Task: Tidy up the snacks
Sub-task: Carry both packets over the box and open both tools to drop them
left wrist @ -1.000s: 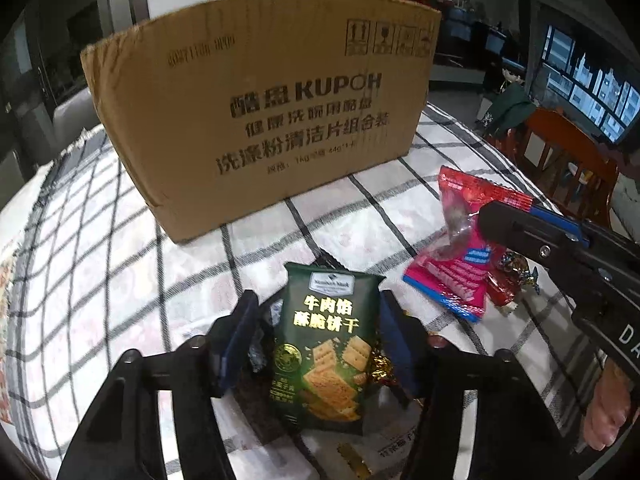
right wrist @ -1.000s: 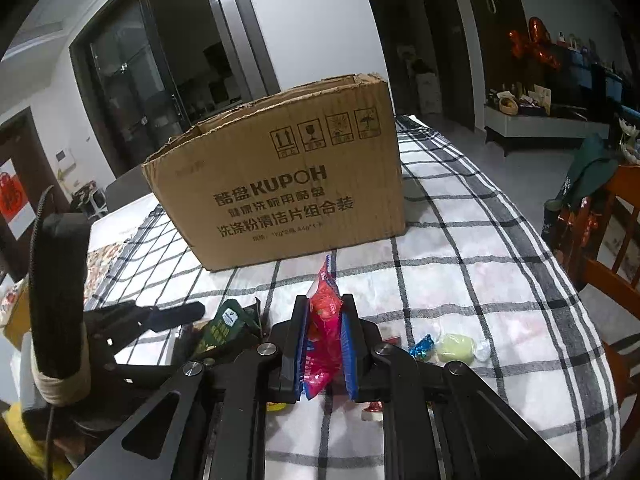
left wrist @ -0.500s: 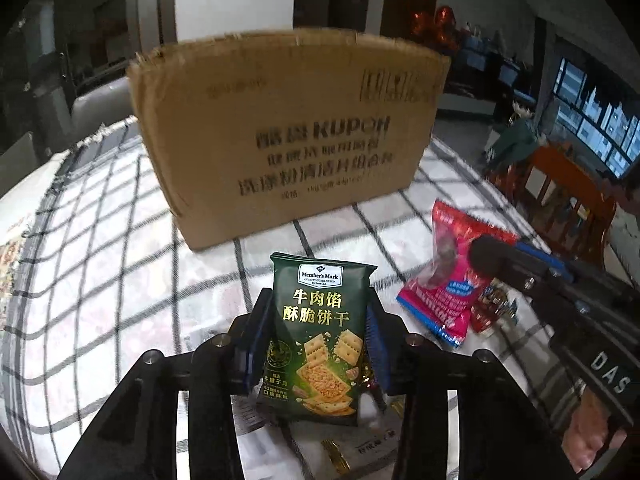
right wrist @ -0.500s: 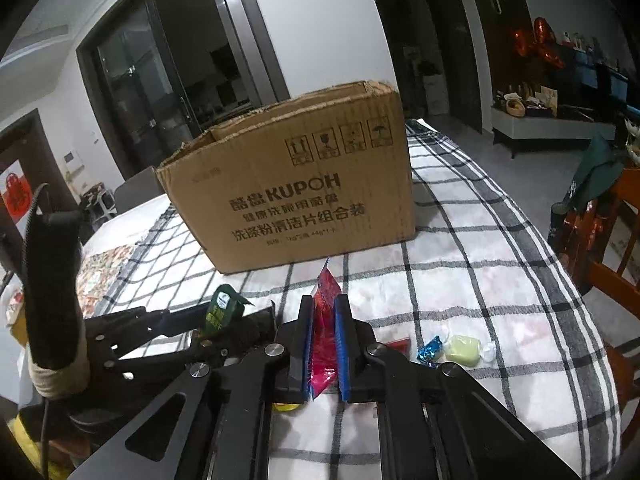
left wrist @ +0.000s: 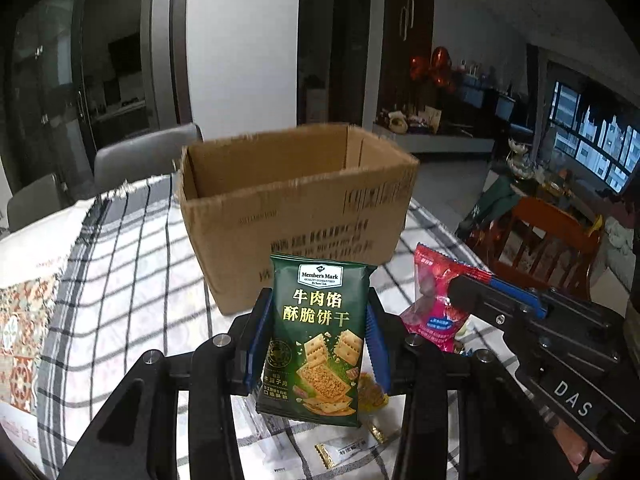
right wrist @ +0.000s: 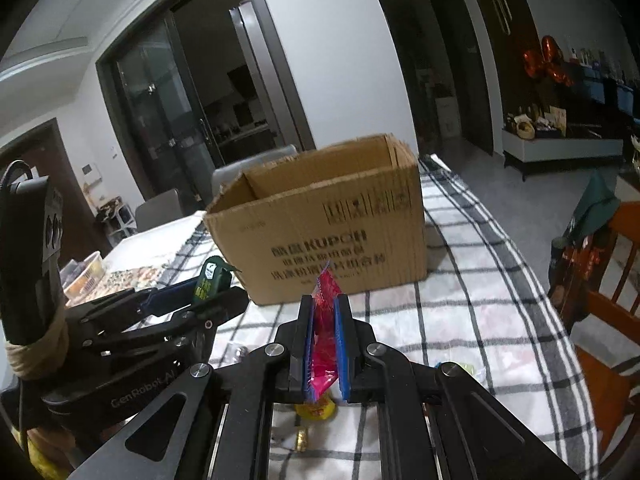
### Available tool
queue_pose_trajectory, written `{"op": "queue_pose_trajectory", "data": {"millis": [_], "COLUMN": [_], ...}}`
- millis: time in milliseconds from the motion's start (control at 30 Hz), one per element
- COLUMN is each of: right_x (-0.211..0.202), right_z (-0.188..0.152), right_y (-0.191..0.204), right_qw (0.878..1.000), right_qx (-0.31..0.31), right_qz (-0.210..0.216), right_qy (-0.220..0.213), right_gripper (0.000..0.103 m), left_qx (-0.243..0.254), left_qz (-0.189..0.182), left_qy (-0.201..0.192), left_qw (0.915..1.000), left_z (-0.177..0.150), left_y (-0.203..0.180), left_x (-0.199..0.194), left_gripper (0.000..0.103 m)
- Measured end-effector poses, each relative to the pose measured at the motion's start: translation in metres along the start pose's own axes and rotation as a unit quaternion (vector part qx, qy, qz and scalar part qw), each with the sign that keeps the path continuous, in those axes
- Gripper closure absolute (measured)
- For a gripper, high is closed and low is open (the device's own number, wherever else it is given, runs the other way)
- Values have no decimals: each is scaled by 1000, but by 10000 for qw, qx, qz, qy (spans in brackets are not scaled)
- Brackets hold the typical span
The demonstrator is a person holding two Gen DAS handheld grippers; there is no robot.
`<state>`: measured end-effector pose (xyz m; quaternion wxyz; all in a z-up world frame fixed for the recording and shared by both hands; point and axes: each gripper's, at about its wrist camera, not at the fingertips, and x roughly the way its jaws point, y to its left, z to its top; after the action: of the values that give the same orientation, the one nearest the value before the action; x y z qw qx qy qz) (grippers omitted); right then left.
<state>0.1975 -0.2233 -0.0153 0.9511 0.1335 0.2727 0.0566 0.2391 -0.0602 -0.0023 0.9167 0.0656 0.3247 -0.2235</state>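
on the checked tablecloth [left wrist: 132,296] we see the open cardboard box [left wrist: 296,204] at the far side. our left gripper [left wrist: 316,334] clamps the green cracker packet [left wrist: 316,340] upright between its pads; our right gripper [right wrist: 322,346] pinches the red snack packet [right wrist: 323,340] edge-on, both near of the box.

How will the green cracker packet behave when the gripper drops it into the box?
The green cracker packet stands upright between the left gripper pads, so it seems fairly stiff. It looks puffed, probably light. The crackers pictured are likely fragile, so release low inside the cardboard box.

Right gripper [right wrist: 323,344] clamping red snack packet [right wrist: 322,336], open cardboard box [right wrist: 320,224] beyond; checked tablecloth [right wrist: 480,320]
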Motion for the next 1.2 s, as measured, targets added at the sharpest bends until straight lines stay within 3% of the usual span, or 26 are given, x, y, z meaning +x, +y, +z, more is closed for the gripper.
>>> {"op": "queue_pose_trajectory", "data": {"millis": [300, 600, 833, 1167, 1200], "right_x": [-12, 0, 30, 86, 90], "right_z": [38, 87, 130, 160, 161], "right_y": [8, 12, 9, 4, 1], "right_qw": [9988, 9959, 9955, 9943, 9943], "right_qx": [-221, -459, -567, -874, -840], "right_qz": [-22, -47, -15, -275, -342], "right_qy": [-431, -777, -757, -538, -566], "right_gripper": [92, 92, 92, 92, 91], "left_qx": [-6, 0, -173, -118, -119], "left_qz": [88, 53, -168, 90, 177], "left_qy": [-264, -429, -433, -192, -132], "left_qw": [9996, 9991, 9988, 9997, 9997], "left_z": [36, 83, 118, 143, 144], "left_y": [1, 11, 27, 42, 44], "left_x": [-12, 0, 25, 73, 79], "left_gripper": [61, 61, 61, 60, 54]}}
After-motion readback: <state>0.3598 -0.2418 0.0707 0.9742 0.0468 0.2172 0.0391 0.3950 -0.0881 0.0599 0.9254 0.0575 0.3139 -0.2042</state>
